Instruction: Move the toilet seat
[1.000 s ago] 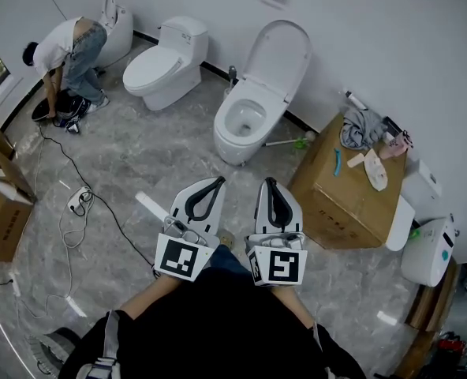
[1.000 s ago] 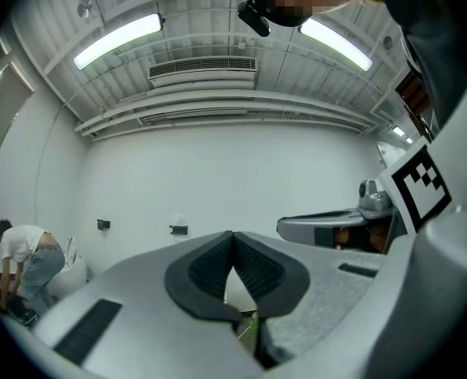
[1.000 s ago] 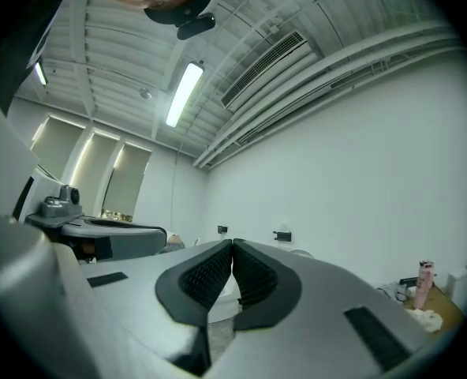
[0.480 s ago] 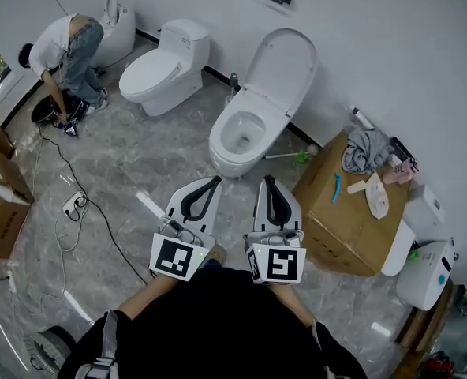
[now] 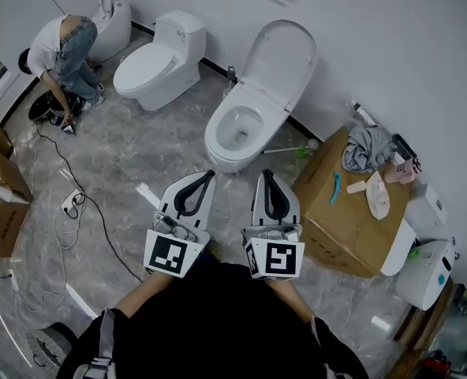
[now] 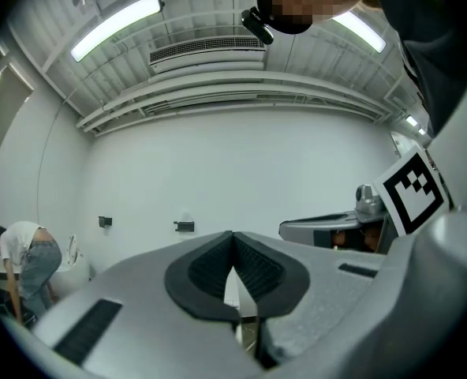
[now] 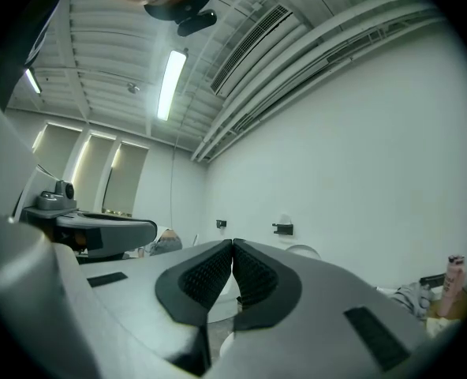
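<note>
Head view: the left gripper (image 5: 211, 174) and the right gripper (image 5: 266, 174) are held side by side, pointing toward an open toilet (image 5: 233, 133) on a grey marbled floor (image 5: 123, 156), near its bowl but apart from it. The toilet seat (image 5: 282, 54) is seen raised behind the bowl, leaning against the white wall.

Left gripper view and right gripper view: the ribbed black pads (image 6: 253, 271) of the left gripper and those of the right (image 7: 206, 279) are pressed together at the tips, and nothing is held between them.

A closed toilet (image 5: 151, 65) is shown to the left, with a bent-over person (image 5: 60, 54) beyond it. A cardboard box (image 5: 340, 204) bearing a grey cloth (image 5: 365, 144) stands just right of the open toilet.
</note>
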`<state>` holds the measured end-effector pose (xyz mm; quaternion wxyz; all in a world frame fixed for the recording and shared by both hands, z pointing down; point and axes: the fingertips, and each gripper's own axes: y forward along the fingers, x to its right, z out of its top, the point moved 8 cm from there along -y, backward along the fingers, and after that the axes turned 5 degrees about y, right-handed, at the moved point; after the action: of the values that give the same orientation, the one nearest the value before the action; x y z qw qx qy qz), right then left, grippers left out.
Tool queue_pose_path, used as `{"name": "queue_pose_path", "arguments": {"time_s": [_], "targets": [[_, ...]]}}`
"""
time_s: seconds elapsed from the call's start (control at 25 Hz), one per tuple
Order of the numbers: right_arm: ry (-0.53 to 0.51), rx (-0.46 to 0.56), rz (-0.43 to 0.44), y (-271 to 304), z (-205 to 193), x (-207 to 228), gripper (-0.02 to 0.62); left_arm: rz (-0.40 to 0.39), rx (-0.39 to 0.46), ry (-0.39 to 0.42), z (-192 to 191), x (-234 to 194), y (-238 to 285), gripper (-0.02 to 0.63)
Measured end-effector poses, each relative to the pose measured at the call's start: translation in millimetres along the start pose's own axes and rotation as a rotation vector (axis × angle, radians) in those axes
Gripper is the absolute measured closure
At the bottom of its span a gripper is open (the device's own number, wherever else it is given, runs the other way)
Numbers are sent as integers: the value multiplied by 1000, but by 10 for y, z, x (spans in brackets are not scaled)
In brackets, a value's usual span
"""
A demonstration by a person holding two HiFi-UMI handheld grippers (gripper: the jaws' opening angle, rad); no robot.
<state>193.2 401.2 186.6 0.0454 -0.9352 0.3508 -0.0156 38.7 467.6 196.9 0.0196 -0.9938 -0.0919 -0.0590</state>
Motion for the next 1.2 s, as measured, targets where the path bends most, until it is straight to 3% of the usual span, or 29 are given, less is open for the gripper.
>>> {"name": "queue_pose_path", "arguments": {"time_s": [0.6, 1.2], "targets": [[-9, 10, -69, 414, -142, 270, 572, -68, 16, 23, -127, -312, 592, 600], [-49, 24, -269, 2121, -258, 605, 572, -269, 10, 63, -332, -1542, 2227, 600]]}}
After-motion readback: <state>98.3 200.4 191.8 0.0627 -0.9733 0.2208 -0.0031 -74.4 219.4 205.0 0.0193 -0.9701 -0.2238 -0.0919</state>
